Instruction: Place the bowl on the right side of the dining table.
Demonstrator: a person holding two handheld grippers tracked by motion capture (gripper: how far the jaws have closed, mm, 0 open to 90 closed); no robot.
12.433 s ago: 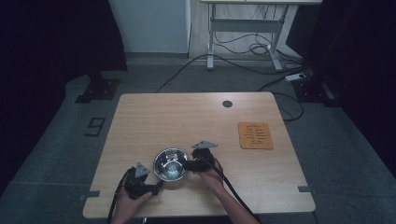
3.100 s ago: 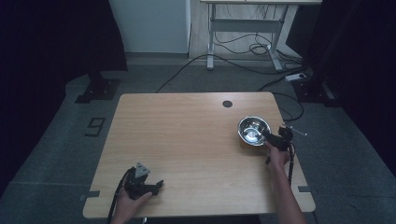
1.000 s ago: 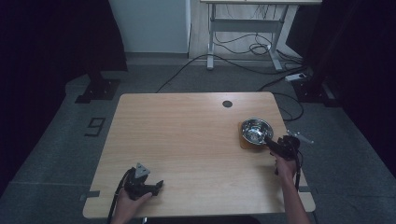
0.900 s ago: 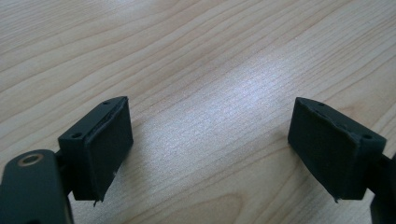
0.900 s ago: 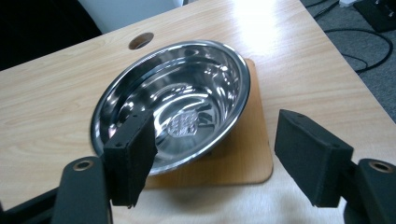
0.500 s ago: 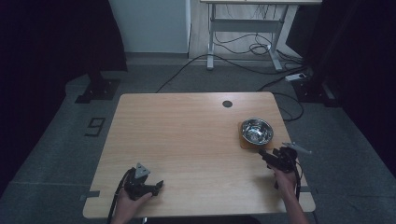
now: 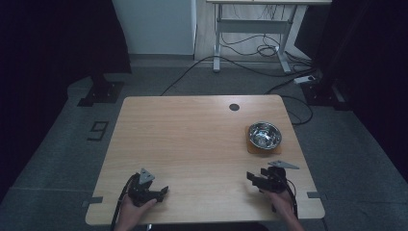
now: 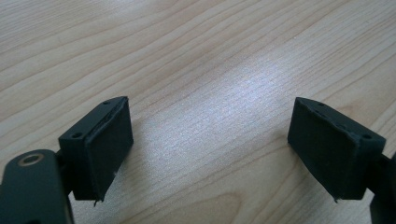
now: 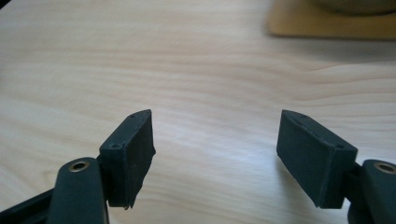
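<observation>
Bowl [image 7: 264, 134] first: it sits on the brown mat [image 7: 264, 145] near the far right of the desk [image 7: 192, 144], and from my right tongs [image 7: 254, 177] it lies ahead and slightly to the right, well apart from the jaws. In the right gripper view I catch the mat [image 9: 331, 21] at the top edge, above and to the right of the jaws, with a sliver of the bowl [image 9: 355, 4] on it. The bowl is round, so it has no long axis to line up with; any approach would go for the rim. My right hand is plainly the nearer one. The left tongs [image 7: 161, 191] rest at the near left of the desk, far across from the bowl.

Both pairs of tongs stand wide and hold nothing: in the left gripper view the left tongs [image 8: 205, 154] show bare wood between the pads, and the right tongs [image 9: 215, 156] show the same in their own view.

Against the picture from half a second ago, my right hand has drawn further back toward the near edge, widening the gap to the bowl. Three seconds ago those tongs were at the bowl's rim by the mat; twelve seconds ago the bowl stood near the middle front of the desk between both hands and the mat lay bare. The left hand has stayed put throughout. I judge the placing done.
</observation>
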